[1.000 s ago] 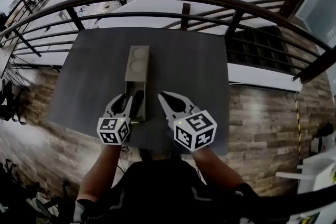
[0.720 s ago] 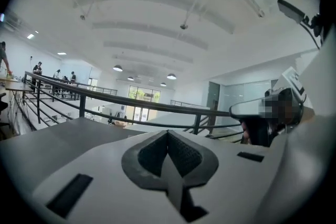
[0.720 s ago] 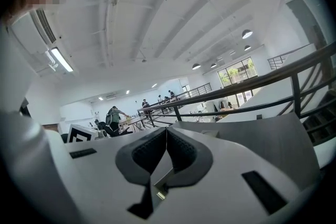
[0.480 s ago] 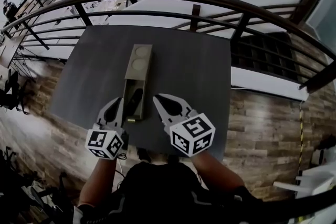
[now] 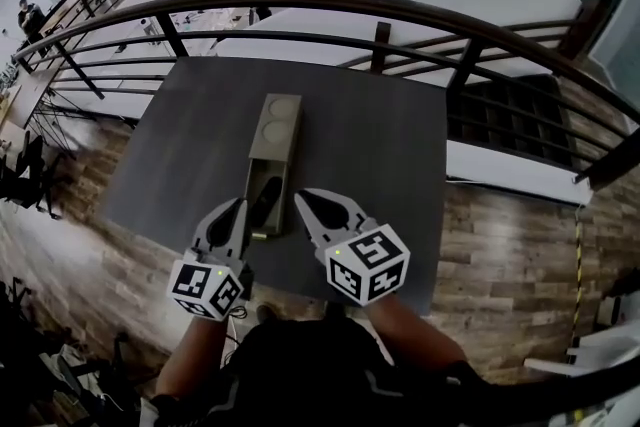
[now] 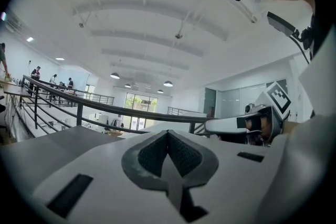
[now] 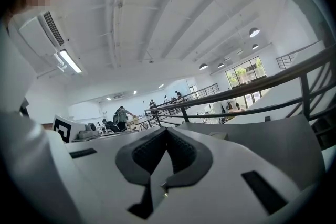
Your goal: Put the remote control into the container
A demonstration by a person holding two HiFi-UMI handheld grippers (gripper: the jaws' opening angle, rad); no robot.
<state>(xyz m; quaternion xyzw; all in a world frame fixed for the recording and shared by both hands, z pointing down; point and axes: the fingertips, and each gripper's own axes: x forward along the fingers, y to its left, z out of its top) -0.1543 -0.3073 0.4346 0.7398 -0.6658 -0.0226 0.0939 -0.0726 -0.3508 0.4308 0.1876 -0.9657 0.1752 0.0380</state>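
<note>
Left gripper (image 5: pixel 238 206): jaws together, nothing held. Right gripper (image 5: pixel 301 197): jaws together too, empty. Between both tips, nearer the left one: remote control (image 5: pixel 265 201) lying inside container (image 5: pixel 279 120), in its end closest to them, on table (image 5: pixel 370 145).

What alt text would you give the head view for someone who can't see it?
A black remote control lies in the near end of a long tan container on a dark grey table. The left gripper and right gripper, both shut and empty, flank that end; a railing curves behind.
</note>
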